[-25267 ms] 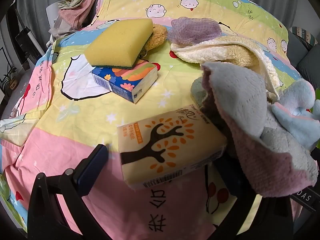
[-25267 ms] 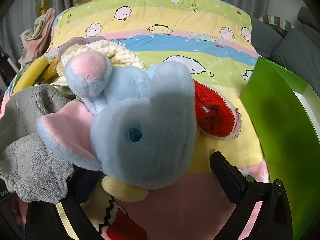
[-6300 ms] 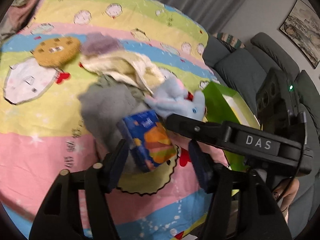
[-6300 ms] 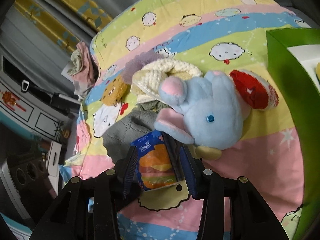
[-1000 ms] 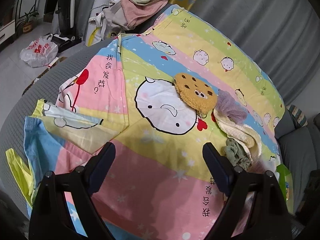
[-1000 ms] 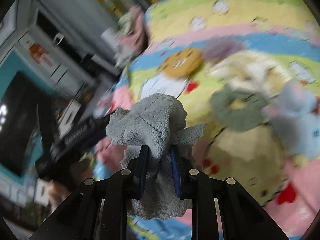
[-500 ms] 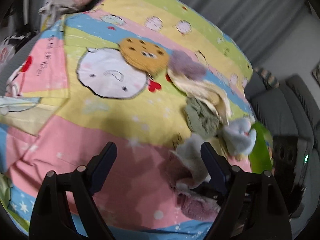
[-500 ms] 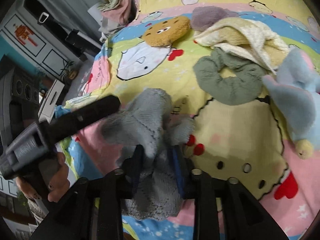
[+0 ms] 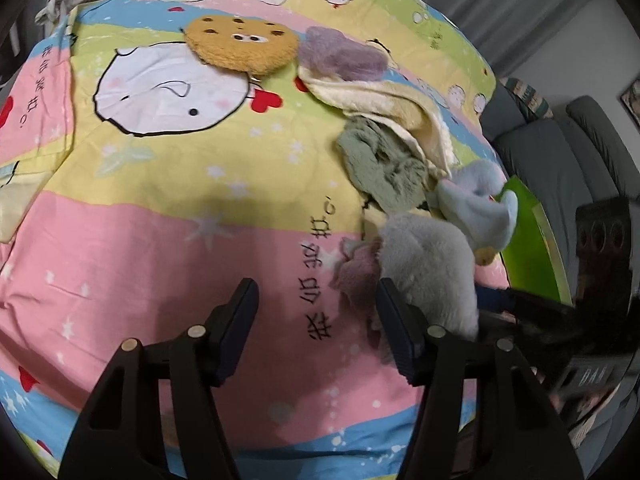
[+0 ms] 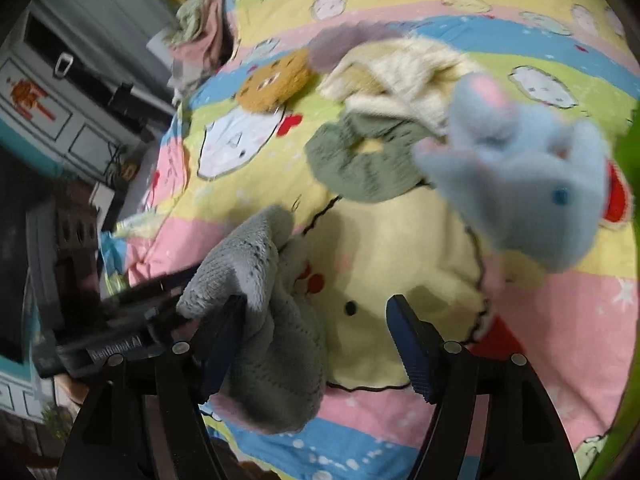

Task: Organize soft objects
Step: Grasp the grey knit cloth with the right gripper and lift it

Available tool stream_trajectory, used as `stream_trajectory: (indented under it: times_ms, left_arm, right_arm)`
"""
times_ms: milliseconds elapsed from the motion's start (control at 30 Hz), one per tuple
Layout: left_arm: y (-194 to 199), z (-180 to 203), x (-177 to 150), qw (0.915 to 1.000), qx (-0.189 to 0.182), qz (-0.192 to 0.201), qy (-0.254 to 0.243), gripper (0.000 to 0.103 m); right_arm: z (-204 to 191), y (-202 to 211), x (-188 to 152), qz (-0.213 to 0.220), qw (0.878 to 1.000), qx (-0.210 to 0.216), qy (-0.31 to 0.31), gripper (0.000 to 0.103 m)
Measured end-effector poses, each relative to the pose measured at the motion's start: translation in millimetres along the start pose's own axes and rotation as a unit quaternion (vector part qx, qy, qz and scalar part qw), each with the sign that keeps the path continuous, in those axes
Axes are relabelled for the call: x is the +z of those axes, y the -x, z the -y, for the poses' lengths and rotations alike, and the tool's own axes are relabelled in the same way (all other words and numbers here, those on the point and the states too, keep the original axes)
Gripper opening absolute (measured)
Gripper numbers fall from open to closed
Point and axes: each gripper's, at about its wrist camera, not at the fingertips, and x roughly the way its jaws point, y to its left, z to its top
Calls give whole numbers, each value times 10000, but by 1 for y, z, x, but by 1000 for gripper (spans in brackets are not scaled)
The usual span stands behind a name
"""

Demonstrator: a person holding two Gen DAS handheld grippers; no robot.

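Note:
A grey towel (image 10: 256, 280) with a pink underside slumps on the cartoon bedsheet (image 10: 520, 340). It leans on the left finger of my right gripper (image 10: 316, 332), whose jaws are opening, and the pads no longer press it. In the left wrist view the grey towel (image 9: 428, 264) lies just right of my left gripper (image 9: 316, 312). That gripper's jaws are closing over bare pink sheet (image 9: 160, 240) with nothing between them. Behind the towel lie a blue elephant plush (image 10: 528, 184), a green knitted ring (image 10: 360, 160), a cream towel (image 10: 400, 76) and a cookie plush (image 10: 276, 80).
A purple fluffy item (image 9: 340, 56) sits beside the cookie plush (image 9: 240, 44). A green box (image 9: 528, 248) stands at the bed's right edge, with a grey sofa (image 9: 560, 168) beyond it. Clothes (image 10: 200, 20) are piled at the far left corner.
My right gripper came down with the grey towel and spread its jaws, so the towel now rests on the sheet. My left gripper swung right towards the towel and its jaws narrowed.

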Motion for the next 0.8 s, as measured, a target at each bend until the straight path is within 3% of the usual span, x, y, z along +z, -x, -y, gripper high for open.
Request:
stream_trajectory:
  times_ms: [200, 400, 800]
  left_arm:
    - [1, 13, -7, 9990, -373, -124, -212, 59]
    - [0, 20, -12, 9978, -511, -227, -351, 59]
    - [-13, 50, -23, 9945, -610, -295, -795, 61]
  right_arm:
    - [6, 9, 1, 163, 9994, 213, -197, 73]
    - [7, 9, 0, 242, 9993, 224, -193, 73]
    - [11, -21, -2, -196, 9977, 569, -318, 67]
